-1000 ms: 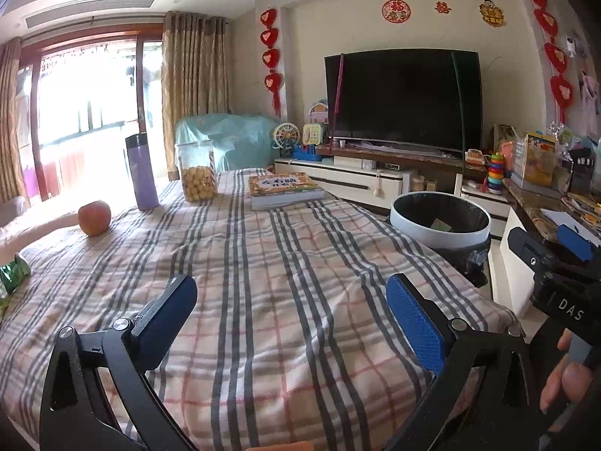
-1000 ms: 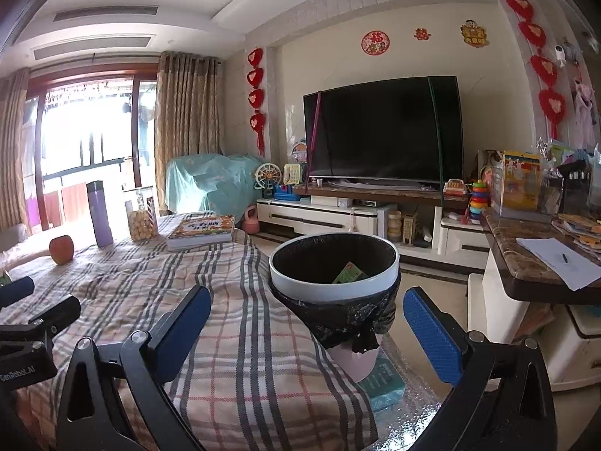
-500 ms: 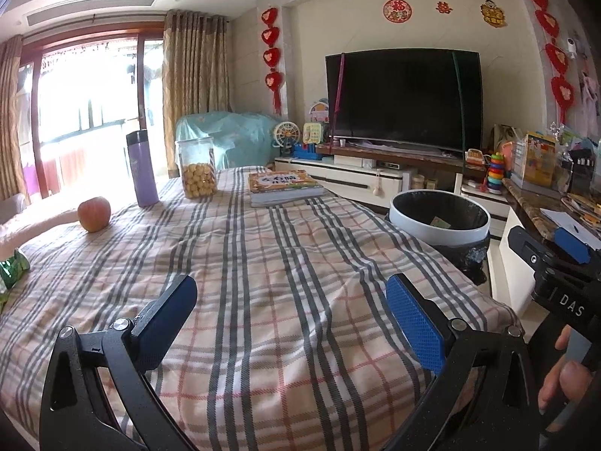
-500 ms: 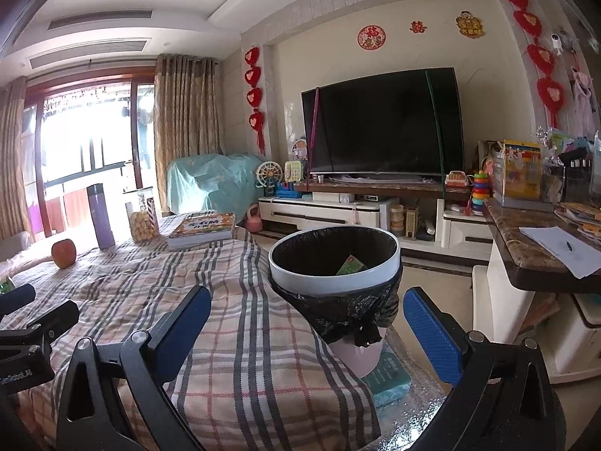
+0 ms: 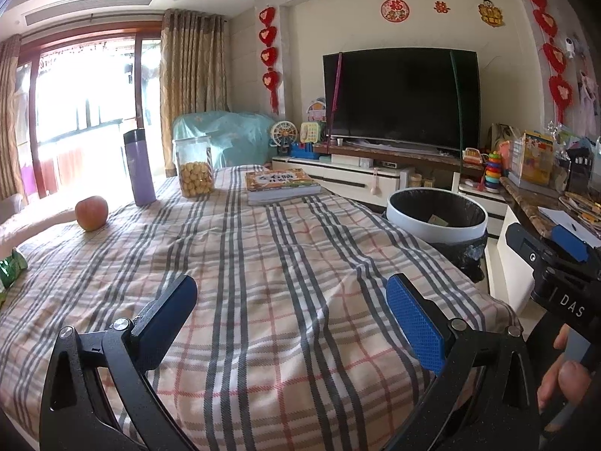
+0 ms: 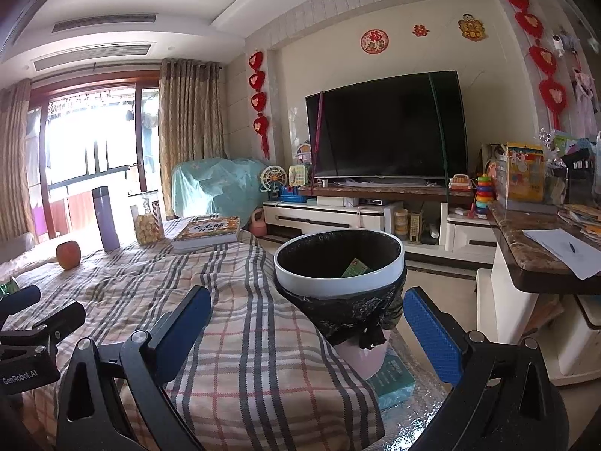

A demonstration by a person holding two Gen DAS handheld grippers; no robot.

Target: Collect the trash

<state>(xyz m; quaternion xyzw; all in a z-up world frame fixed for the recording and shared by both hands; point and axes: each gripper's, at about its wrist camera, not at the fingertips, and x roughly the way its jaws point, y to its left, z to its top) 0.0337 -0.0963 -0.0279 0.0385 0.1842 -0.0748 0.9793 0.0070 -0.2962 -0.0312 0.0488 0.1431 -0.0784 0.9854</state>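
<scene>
Living room seen through two fisheye gripper cameras. Left wrist view: left gripper (image 5: 289, 319) low in the frame, jaws spread wide, blue pads empty, poised above a plaid tablecloth (image 5: 263, 263) of pink, grey and white checks. Green snack wrapper (image 5: 11, 267) at the far left edge, lying on the cloth, partly cut off by the frame. Red apple (image 5: 91, 213) in the left middle, purple flask (image 5: 139, 167) upright behind it, clear jar of round biscuits (image 5: 194, 167) just beside the flask, thick book (image 5: 280, 185) flat near the centre top of the cloth. White-rimmed trash bin (image 5: 435, 225) with a black liner at right centre, beyond the table edge, a small scrap of green paper inside. Right gripper (image 5: 556, 248) at the far right edge, a hand (image 5: 563, 376) wrapped on its handle.

Right wrist view: right gripper (image 6: 306, 329) along the bottom, jaws spread wide, nothing between the pads. Same trash bin (image 6: 338, 282) centre frame, between and just beyond the fingertips, liner knotted below the rim, green scrap (image 6: 355, 267) resting against the inner wall. Tablecloth (image 6: 233, 319) filling the lower left. Left gripper (image 6: 37, 315) at the left edge. Apple (image 6: 68, 255), flask (image 6: 105, 218), jar (image 6: 147, 223) and book (image 6: 207, 233) in the left middle. Wrapper (image 6: 8, 286) barely visible at the far left edge. Large dark television (image 6: 387, 135) on the back wall, upper centre right.
</scene>
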